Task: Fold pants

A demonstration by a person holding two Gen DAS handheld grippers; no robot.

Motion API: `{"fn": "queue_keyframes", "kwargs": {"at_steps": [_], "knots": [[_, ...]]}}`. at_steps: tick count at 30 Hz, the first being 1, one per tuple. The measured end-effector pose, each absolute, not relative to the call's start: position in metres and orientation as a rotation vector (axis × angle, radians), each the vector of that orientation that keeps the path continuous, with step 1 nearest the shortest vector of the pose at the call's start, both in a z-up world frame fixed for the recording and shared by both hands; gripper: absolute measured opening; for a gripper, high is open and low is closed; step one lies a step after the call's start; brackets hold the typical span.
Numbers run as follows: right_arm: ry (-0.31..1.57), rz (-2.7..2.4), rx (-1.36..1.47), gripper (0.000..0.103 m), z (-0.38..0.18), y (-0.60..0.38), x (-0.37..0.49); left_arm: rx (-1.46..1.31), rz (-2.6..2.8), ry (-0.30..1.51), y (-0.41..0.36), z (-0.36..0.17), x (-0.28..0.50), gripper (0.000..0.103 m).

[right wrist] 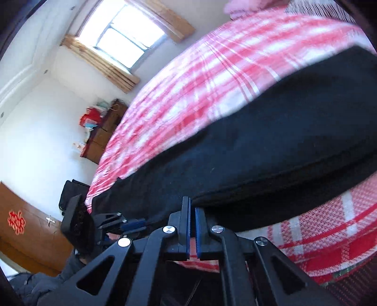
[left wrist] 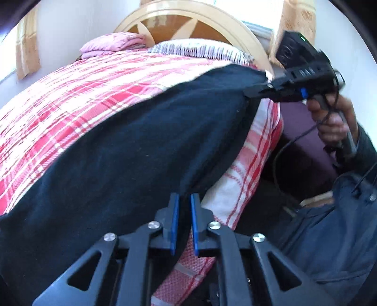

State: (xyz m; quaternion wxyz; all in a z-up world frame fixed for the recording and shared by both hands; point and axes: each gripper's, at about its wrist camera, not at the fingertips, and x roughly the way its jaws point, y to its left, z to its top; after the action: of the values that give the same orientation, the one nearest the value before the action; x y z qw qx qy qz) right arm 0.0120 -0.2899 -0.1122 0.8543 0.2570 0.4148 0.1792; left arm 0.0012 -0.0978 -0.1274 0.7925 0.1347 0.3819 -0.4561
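Note:
Dark navy pants (left wrist: 132,146) lie stretched across a bed with a red and white plaid cover (left wrist: 82,87). My left gripper (left wrist: 184,200) is shut on the near edge of the pants at the bed's side. My right gripper (left wrist: 253,91) shows in the left wrist view, shut on the far corner of the pants near the headboard. In the right wrist view my right gripper (right wrist: 192,206) pinches the pants (right wrist: 271,150) edge, and the left gripper (right wrist: 139,223) shows at lower left, holding the same edge.
A round wooden headboard (left wrist: 188,21) and pillows (left wrist: 113,43) stand at the bed's head. A window (right wrist: 127,33) and a wooden cabinet (right wrist: 103,131) are across the room. The person's hand (left wrist: 334,120) and jacket (left wrist: 334,235) are at the bed's right side.

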Motion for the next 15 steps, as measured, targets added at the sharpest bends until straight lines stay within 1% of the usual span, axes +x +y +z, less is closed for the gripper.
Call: {"fn": "queue_keyframes", "kwargs": {"at_steps": [3,8,13,15], "knots": [[0.870,0.376,0.523,0.003,-0.109,-0.291,0.008,0.320,-1.019,0.810,-0.098,-0.121,-0.010,0.011],[0.955,0.310,0.539,0.003,-0.140,-0.300,0.016,0.382,-1.020,0.823,-0.103,-0.128,-0.018,0.011],[0.888,0.342,0.509,0.003,-0.116,-0.296,0.011,0.350,-0.946,0.779,-0.080,-0.122,-0.010,0.011],[0.914,0.338,0.489,0.003,-0.122,-0.294,0.016,0.367,-0.927,0.801,-0.075,-0.129,-0.008,0.011]]}}
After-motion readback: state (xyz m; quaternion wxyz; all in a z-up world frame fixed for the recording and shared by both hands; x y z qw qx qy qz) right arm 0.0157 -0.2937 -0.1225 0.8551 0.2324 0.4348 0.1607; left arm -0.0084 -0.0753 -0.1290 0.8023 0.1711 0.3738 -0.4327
